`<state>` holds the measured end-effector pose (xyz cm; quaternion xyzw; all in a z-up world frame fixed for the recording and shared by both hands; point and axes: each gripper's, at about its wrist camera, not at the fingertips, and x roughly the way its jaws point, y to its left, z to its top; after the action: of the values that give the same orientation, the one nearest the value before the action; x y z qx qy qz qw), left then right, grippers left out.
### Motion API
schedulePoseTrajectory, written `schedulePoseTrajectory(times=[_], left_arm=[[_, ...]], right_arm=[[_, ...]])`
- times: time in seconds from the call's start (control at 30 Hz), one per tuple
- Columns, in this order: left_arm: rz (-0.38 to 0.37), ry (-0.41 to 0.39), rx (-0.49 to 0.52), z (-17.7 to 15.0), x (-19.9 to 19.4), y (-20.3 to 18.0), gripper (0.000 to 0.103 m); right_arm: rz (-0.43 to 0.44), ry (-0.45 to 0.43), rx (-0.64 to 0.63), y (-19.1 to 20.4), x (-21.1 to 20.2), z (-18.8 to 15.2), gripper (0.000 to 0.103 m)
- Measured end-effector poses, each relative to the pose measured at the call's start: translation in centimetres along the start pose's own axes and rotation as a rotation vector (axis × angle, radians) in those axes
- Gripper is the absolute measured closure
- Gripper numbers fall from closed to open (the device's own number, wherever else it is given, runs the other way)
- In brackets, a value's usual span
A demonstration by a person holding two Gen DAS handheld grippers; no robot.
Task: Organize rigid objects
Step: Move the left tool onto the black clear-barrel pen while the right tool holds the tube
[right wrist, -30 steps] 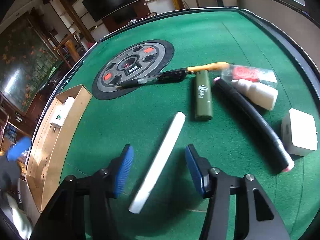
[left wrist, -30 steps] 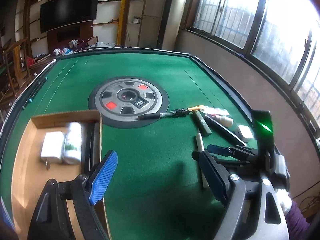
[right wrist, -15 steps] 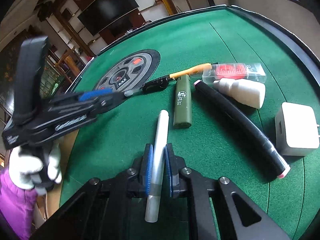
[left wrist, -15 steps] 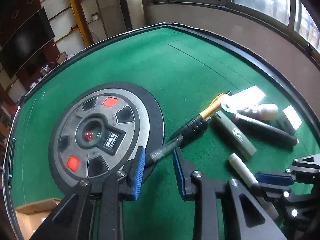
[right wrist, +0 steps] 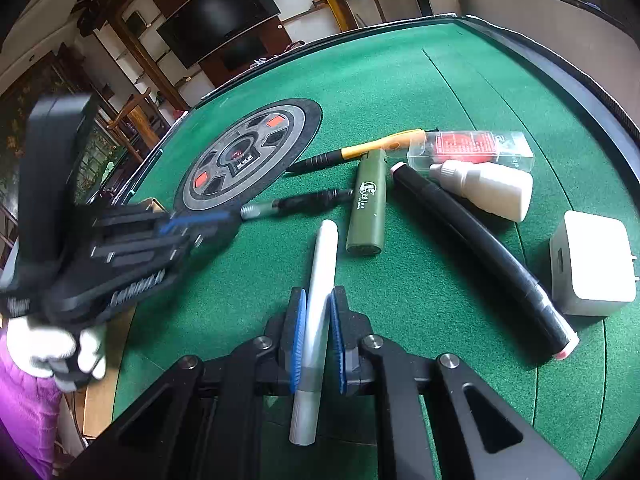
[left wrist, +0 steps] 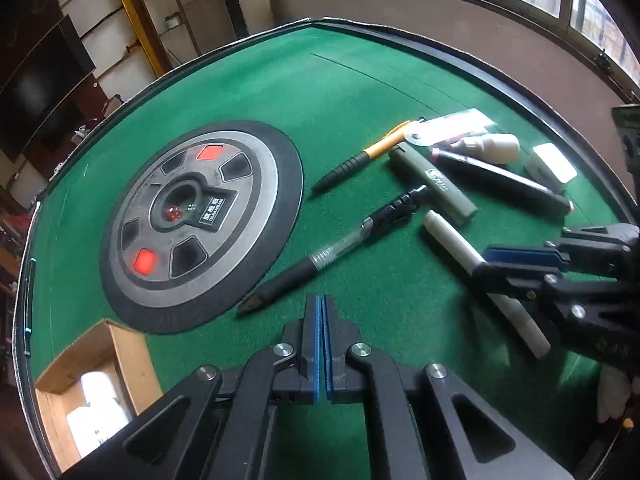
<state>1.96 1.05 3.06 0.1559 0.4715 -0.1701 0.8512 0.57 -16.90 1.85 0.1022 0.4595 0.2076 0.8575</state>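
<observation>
So the right hand-held gripper (right wrist: 316,330) has its blue pads clamped tight on a white marker (right wrist: 318,304), grabbed around the middle, with the capped end poking forward over the green tabletop (right wrist: 420,292) and the grey end sticking back past the pads. The left hand-held gripper (left wrist: 322,332) is squeezed fully together, pads touching, nothing between them as far as I can see. It sits just behind the tip of a black gel pen (left wrist: 332,254), which lies diagonally on the felt with its tip right at the edge of the round dark disc (left wrist: 200,220) in the middle of the tabletop.

Just past the marker is an olive green tube-shaped thing (right wrist: 366,208), and the gel pen's back end is touching or almost touching it. Right of that runs a long black stick with pink ends (right wrist: 476,248), then a small white dropper bottle (right wrist: 486,190) beside it, and a white charger block (right wrist: 590,264) off on its own at the right. Further back there's an orange and black pen (right wrist: 360,152) and a clear plastic box with something red inside (right wrist: 476,148).

Over on the left view, a cardboard box (left wrist: 128,344) sits at the near left corner with a couple of white items inside (left wrist: 96,404), can't really tell what they are.
</observation>
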Motion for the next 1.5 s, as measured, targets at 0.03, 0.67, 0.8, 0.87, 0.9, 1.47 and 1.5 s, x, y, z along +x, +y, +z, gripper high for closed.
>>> schedulePoseTrajectory(times=[0.03,0.67,0.8,0.87,0.9,1.47,1.5], left_arm=[[-0.014,-0.029,-0.004,-0.2,-0.9,0.1,0.102],[-0.045,0.014,0.140,2.8,1.9,-3.1,0.089],[-0.056,0.007,0.121,1.9,1.0,-3.9,0.093],[-0.004,-0.029,0.163,1.5,1.4,-5.4,0.067],[0.015,-0.039,0.191,1.3,1.7,-6.3,0.057],[0.003,0.023,0.098,-4.0,-1.3,-5.7,0.075],[0.018,0.003,0.095,-4.2,-1.1,-6.0,0.075]], right_arm=[[0.001,0.000,0.002,0.0,0.0,0.0,0.091],[0.019,-0.004,0.013,-0.6,0.1,0.1,0.091],[0.020,-0.003,0.015,-0.6,0.1,0.1,0.091],[0.018,-0.003,0.012,-0.5,0.1,0.2,0.091],[0.018,-0.003,0.011,-0.5,0.1,0.1,0.091],[0.048,-0.009,0.024,-0.8,0.2,0.3,0.084],[0.046,-0.005,0.021,-0.8,0.1,0.3,0.083]])
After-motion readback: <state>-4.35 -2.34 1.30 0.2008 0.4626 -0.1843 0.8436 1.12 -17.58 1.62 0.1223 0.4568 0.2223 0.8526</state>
